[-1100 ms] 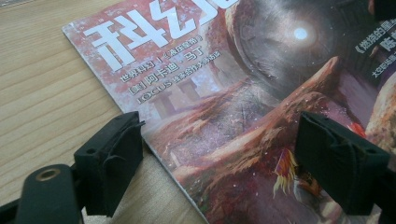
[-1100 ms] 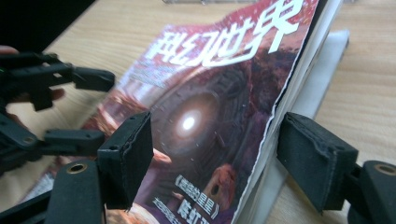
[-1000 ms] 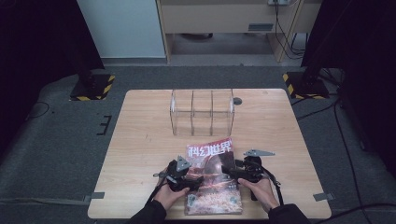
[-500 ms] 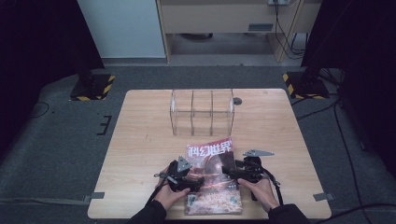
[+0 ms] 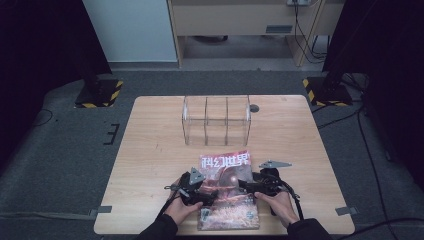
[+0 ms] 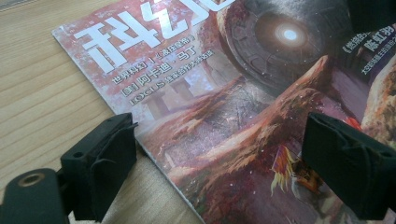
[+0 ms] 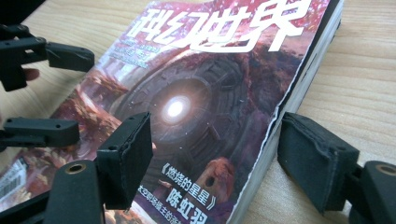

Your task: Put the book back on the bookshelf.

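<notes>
Held the left gripper (image 5: 206, 190) low over the magazine's (image 5: 227, 192) left edge, jaws spread wide, one outside the edge over bare wood, the other over the cover. Same deal with the right gripper (image 5: 246, 186): jaws apart, straddling the right edge and its page block, pinching nothing. Both hands (image 5: 280, 207) came in from the near side. Magazine lay flat near the front of the wooden table (image 5: 150, 150), clear acrylic divider rack (image 5: 216, 120) standing farther back. Grey carpet around, yellow-black striped stand bases (image 5: 100, 92) at the far corners.
</notes>
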### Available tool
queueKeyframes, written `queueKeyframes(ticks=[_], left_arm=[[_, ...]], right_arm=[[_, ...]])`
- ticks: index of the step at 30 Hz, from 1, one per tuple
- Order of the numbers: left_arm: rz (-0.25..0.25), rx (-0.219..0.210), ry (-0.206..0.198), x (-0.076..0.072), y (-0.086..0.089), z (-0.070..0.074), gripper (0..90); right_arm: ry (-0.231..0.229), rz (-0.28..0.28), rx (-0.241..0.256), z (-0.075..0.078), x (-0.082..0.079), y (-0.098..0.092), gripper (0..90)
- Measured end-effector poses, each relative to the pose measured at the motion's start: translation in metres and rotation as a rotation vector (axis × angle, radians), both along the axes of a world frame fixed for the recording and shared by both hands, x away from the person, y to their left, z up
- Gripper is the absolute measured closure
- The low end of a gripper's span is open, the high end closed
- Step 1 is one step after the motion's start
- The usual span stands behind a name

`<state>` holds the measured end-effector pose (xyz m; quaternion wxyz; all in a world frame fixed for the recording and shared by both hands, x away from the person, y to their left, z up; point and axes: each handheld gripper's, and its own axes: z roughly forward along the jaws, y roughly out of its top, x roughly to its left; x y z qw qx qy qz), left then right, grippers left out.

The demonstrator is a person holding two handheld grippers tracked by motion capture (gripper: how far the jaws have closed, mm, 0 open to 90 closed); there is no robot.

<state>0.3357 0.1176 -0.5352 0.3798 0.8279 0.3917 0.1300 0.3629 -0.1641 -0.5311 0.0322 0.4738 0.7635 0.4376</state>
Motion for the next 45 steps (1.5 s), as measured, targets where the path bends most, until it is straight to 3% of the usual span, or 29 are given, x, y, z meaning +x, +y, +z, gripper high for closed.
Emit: queueKeyframes(ticks=[9, 12, 16, 22, 24, 27, 28, 29, 31, 33, 34, 36, 42, 45], left_arm=[[-0.001, 0.0, 0.001, 0.0, 0.0, 0.0, 8.9], [-0.001, 0.001, 0.001, 0.0, 0.0, 0.0, 8.9], [-0.002, 0.0, 0.002, 0.0, 0.0, 0.0, 8.8], [0.0, -0.001, 0.002, 0.0, 0.0, 0.0, 8.8], [0.001, -0.001, 0.002, 0.0, 0.0, 0.0, 8.8], [0.001, -0.001, 0.002, 0.0, 0.0, 0.0, 8.8], [0.001, 0.0, 0.002, 0.0, 0.0, 0.0, 8.7], [0.001, 0.0, 0.002, 0.0, 0.0, 0.0, 8.7], [0.001, 0.0, 0.002, 0.0, 0.0, 0.0, 8.7], [0.001, -0.001, 0.002, 0.0, 0.0, 0.0, 8.7], [0.001, -0.001, 0.002, 0.0, 0.0, 0.0, 8.7], [0.001, -0.001, 0.003, 0.0, 0.0, 0.0, 8.7], [-0.001, -0.005, 0.003, 0.0, 0.0, 0.0, 8.7], [-0.003, -0.009, 0.003, 0.0, 0.001, 0.0, 8.8]], right_arm=[[-0.093, 0.017, 0.162, 0.016, -0.002, -0.003, 33.0], [-0.103, 0.02, 0.143, 0.015, -0.002, -0.001, 31.9], [-0.062, 0.003, 0.082, 0.006, 0.0, -0.002, 30.7], [-0.012, -0.015, 0.081, 0.002, 0.001, -0.004, 30.7], [-0.018, -0.011, 0.108, 0.004, 0.0, -0.004, 31.5], [-0.044, 0.006, 0.21, 0.011, -0.001, -0.005, 34.9], [-0.06, 0.017, 0.223, 0.013, -0.001, -0.004, 35.0], [-0.066, 0.023, 0.221, 0.014, -0.002, -0.003, 34.9], [-0.051, 0.032, 0.168, 0.011, -0.002, 0.0, 34.4], [0.055, 0.064, 0.161, 0.003, -0.001, 0.004, 37.8], [0.061, 0.079, 0.137, -0.001, -0.003, 0.008, 36.0], [0.029, 0.111, 0.072, -0.003, -0.005, 0.015, 34.4], [0.058, 0.094, 0.1, -0.004, -0.001, 0.011, 43.3], [0.042, 0.101, 0.076, -0.004, 0.0, 0.011, 50.7]])
